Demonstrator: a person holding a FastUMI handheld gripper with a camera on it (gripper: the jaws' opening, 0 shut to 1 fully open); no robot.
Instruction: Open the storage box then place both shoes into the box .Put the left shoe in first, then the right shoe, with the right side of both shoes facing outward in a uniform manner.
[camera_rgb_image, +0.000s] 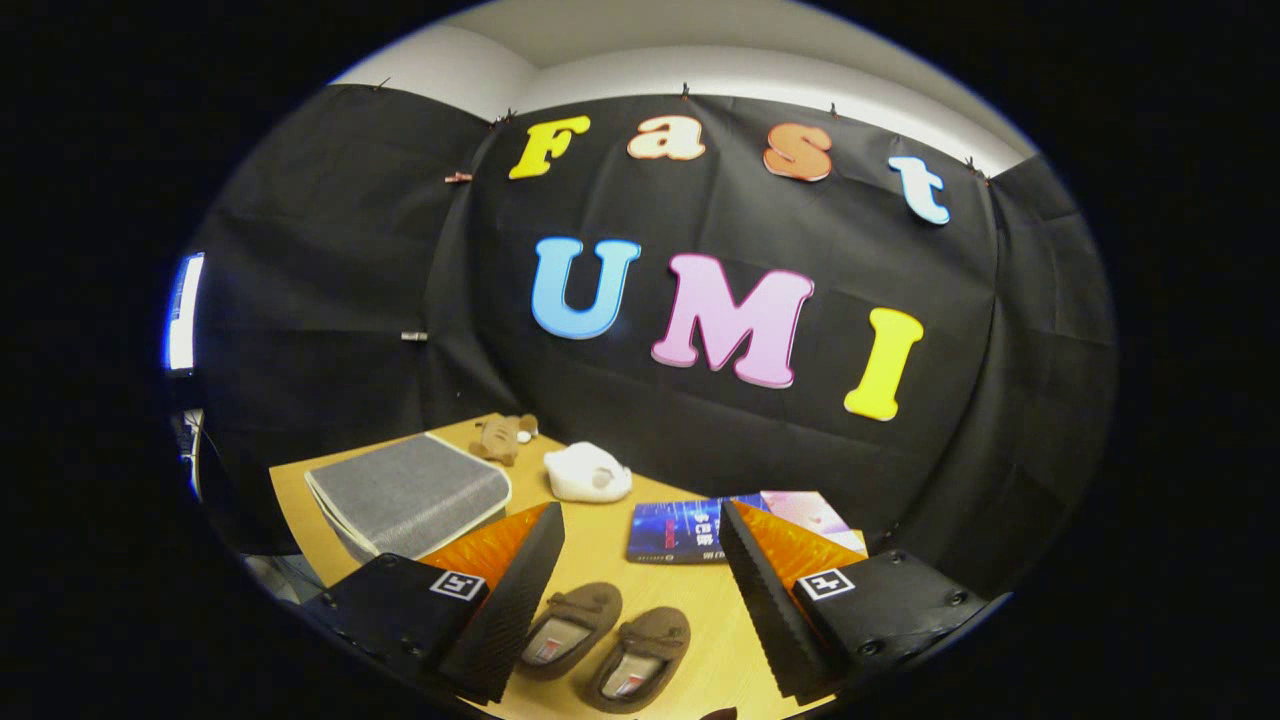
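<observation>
Two small brown shoes lie side by side on the wooden table, between my fingers and below them: one shoe nearer the left finger, the other shoe beside it. The storage box, grey-topped with white sides, stands shut beyond the left finger at the table's far left. My gripper is open, held above the shoes with nothing between its ridged black fingers.
A brown plush toy and a white lumpy object sit at the table's back edge near the box. A blue book and a pink booklet lie beyond the right finger.
</observation>
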